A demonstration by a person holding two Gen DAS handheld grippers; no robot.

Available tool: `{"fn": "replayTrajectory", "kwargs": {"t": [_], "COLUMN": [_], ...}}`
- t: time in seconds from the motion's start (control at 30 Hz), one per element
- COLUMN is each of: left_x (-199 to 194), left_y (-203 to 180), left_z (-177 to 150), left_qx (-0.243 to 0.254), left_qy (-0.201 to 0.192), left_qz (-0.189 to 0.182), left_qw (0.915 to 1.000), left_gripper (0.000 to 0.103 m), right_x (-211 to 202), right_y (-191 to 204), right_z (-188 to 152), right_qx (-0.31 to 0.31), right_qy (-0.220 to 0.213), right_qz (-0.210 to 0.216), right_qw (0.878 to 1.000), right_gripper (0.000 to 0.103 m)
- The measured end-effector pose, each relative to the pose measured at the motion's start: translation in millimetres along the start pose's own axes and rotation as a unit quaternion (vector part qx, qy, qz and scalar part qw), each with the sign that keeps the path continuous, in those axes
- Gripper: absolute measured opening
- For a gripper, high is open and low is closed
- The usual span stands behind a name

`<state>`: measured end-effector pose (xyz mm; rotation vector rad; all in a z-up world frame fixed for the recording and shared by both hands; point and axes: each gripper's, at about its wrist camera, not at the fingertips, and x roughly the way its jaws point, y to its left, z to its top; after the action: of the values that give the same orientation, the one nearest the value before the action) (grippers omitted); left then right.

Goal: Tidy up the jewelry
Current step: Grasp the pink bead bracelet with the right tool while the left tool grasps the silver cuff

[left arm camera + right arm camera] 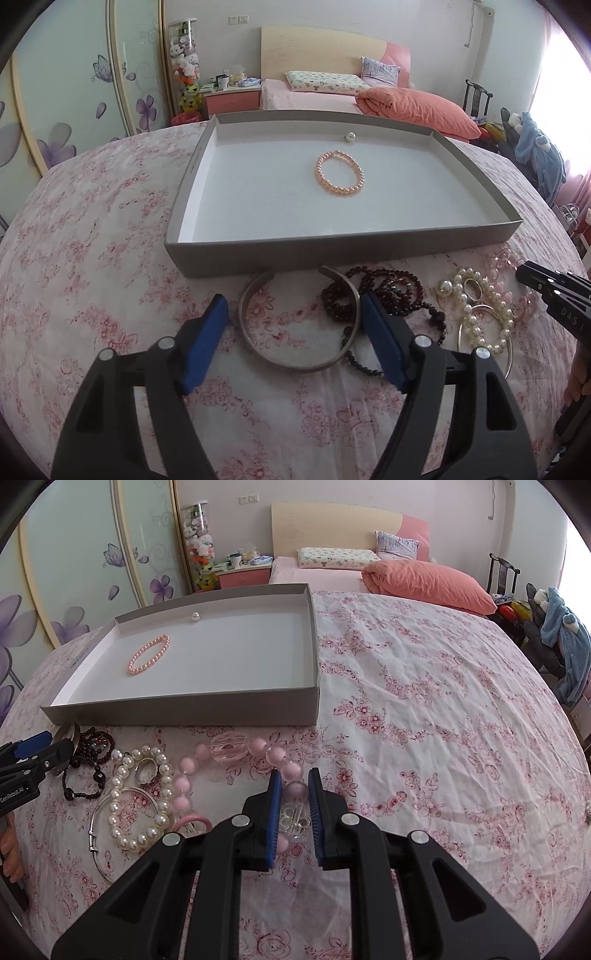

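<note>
Each handheld gripper was a black moulded frame with triangular cut-outs in its two arms. Round silver pivot pins sat at the linkage joints. The left gripper carried flat blue pads on its fingers; the right gripper carried matching blue pads, apparently ribbed on their inner faces. White lettering marked the side of each body, only partly legible. A bare hand showed at the frame edge, no sleeve visible.

This is a home bedroom: a bed with pillows and an orange duvet stands far off, a pink nightstand to its left beside flower-painted wardrobe doors.
</note>
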<state>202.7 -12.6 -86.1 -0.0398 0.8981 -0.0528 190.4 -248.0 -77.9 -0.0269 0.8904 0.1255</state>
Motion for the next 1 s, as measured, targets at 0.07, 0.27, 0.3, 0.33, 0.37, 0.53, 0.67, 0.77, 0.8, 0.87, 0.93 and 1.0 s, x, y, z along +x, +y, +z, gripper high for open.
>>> {"fn": "replayTrajectory", "kwargs": {"t": [0.07,0.27,0.3,0.33,0.37,0.53,0.67,0.77,0.8,0.87,0.93,1.0], "left_x": [2,-2,-4,-6,-9,-25,-29,-26,-25,-24,-23,-22], "left_y": [-2,3,6,8,12,28,38,42,42,40,38,37], "left_z": [-1,-2,-2,-2,-2,-5,-15,-21,-22,-25,-26,-25], "left_qx": [0.005,-0.004,-0.01,-0.015,-0.02,-0.031,-0.022,-0.018,-0.017,-0.013,-0.008,-0.005], "left_qy": [0.006,0.003,0.0,-0.003,-0.009,-0.02,-0.006,0.005,0.006,0.006,0.007,0.008], "left_qz": [0.005,-0.009,-0.01,-0.012,-0.015,-0.014,0.007,0.017,0.018,0.023,0.028,0.031], "left_qw": [1.0,1.0,0.9999,0.9998,0.9997,0.9992,0.9997,0.9997,0.9997,0.9996,0.9996,0.9995], "left_gripper": [0.072,0.066,0.066,0.066,0.066,0.066,0.066,0.066,0.066,0.066,0.066,0.066], "right_x": [0,0,0,0,0,0,0,0,0,0,0,0], "right_y": [0,0,0,0,0,0,1,2,2,2,2,1], "right_z": [0,0,0,0,0,0,0,0,0,0,0,0], "right_qx": [0.0,0.001,0.001,0.0,0.001,0.001,-0.002,-0.002,-0.002,-0.002,-0.002,-0.002], "right_qy": [0.0,0.0,0.0,0.0,0.001,0.001,0.001,0.001,0.001,0.001,0.001,0.001], "right_qz": [0.0,0.001,0.001,0.0,0.0,0.0,-0.003,-0.002,-0.002,-0.002,-0.003,-0.003], "right_qw": [1.0,1.0,1.0,1.0,1.0,1.0,1.0,1.0,1.0,1.0,1.0,1.0], "right_gripper": [0.016,0.016,0.016,0.016,0.016,0.016,0.016,0.016,0.016,0.016,0.016,0.016]}}
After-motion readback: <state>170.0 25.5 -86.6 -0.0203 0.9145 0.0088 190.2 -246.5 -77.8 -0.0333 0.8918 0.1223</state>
